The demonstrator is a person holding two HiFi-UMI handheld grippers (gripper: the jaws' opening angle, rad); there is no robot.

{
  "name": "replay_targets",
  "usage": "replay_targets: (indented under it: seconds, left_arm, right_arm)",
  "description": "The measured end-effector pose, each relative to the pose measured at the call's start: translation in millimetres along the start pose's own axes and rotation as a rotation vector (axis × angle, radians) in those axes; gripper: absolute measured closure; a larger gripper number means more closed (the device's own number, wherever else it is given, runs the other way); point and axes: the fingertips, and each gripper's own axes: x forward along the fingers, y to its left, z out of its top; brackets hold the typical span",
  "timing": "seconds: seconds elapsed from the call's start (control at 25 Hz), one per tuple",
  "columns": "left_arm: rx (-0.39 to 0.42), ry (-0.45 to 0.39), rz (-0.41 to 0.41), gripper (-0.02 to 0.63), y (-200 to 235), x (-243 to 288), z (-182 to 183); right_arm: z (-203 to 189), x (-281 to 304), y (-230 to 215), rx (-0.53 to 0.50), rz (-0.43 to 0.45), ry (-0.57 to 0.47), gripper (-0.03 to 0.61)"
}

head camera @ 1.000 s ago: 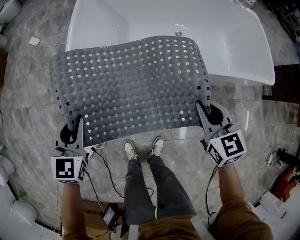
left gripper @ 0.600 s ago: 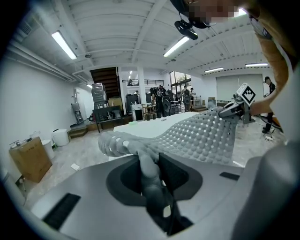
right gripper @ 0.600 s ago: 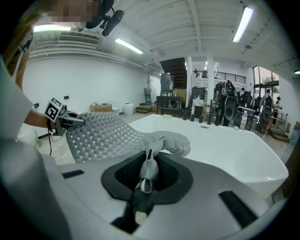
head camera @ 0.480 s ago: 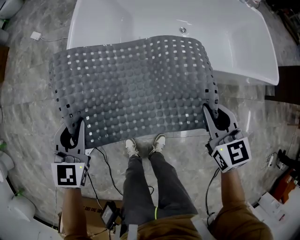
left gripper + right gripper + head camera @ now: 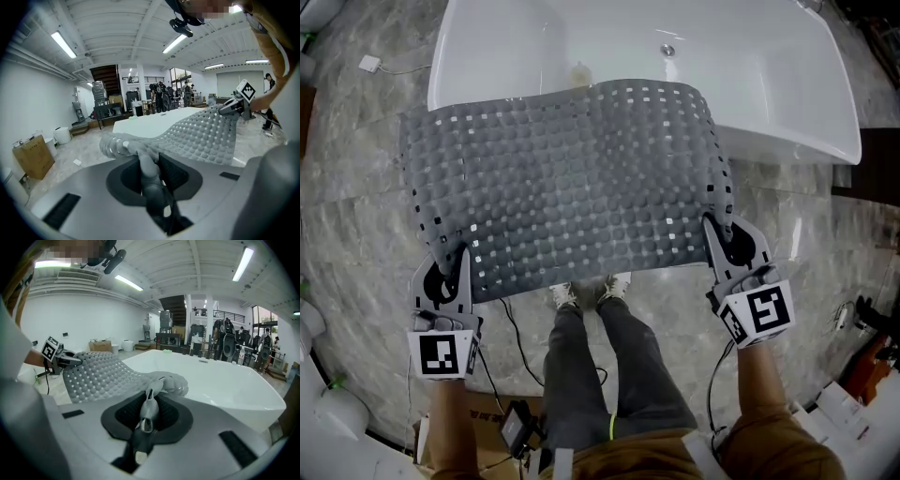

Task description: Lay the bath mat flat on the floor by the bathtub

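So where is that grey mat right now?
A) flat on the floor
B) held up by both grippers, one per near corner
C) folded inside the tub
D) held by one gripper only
B: the left gripper and right gripper each clamp a near corner of the bath mat, spread above the floor.

**Mat strung between both claws, tub just beyond**

The bath mat hangs spread out above the floor, clear of it. The left claw is clamped on the mat's near left corner and the right claw on its near right corner. The two are well apart, with the full mat between them. Beyond the mat lies the bathtub, and in the head view the mat's far edge overlaps the tub's near rim. The person's shoes stand on the floor under the mat's near edge, between the claws. Behind the feet, down on the left side, a box sits on the floor.
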Motion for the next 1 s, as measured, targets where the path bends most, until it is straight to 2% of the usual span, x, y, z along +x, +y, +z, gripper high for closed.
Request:
replay_targets:
  seconds: [0.36,0.64,1.0]
  left_arm:
    - [-0.005,0.043,0.011,0.531,3,6,-16]
    - [-0.027,0.051,-0.006,0.531,2,2,-33]
    - [0.025,0.117,-0.048,0.531,-8,16,-65]
  right_arm:
    - [-18,3,-3,0.054,-0.009,0.016,0.529]
    - [-20,-2,4,0.034,-0.025,0.022,0.529]
    - [-58,-7,6,0.052,-0.044,0.071,0.529]
